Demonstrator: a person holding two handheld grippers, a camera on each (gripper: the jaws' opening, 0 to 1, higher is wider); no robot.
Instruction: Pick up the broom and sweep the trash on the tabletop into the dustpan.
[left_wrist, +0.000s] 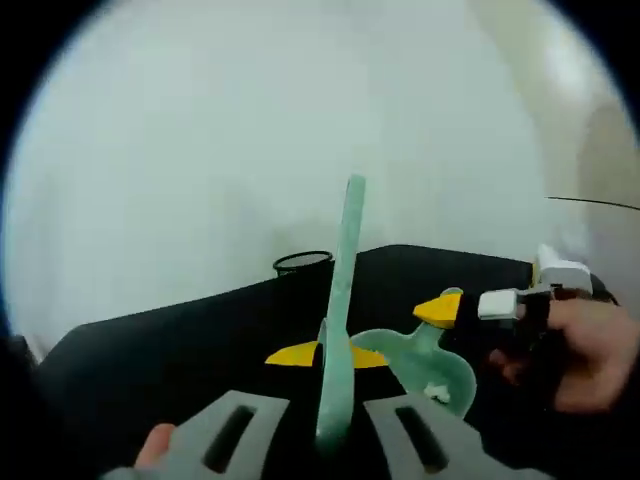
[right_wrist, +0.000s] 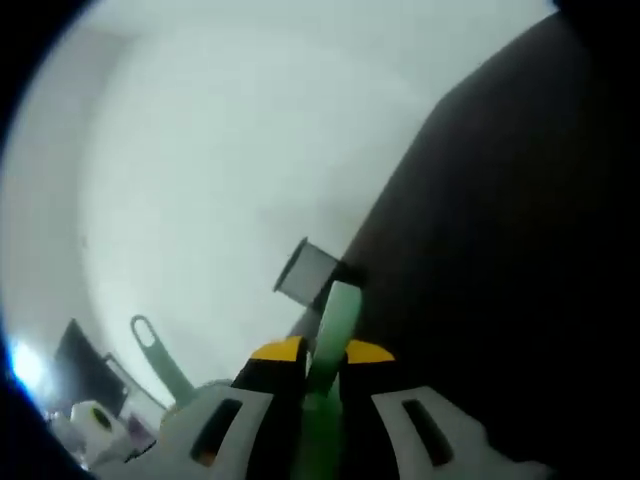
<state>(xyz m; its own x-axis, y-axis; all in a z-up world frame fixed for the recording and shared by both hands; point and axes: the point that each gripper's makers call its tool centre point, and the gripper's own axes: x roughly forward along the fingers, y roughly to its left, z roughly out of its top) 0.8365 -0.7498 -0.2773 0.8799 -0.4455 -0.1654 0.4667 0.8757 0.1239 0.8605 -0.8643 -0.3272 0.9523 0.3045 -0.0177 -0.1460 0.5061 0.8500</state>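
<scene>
Both views ride close above the black tabletop (left_wrist: 180, 340) (right one rolled), sharing the dark mesh cup (left_wrist: 302, 263).

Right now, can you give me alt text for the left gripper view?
The left gripper holds a pale green handle upright between its fingers. Beyond it, on a black tabletop, lies a green dustpan with yellow trim, and at right a hand holds the other gripper.
</scene>
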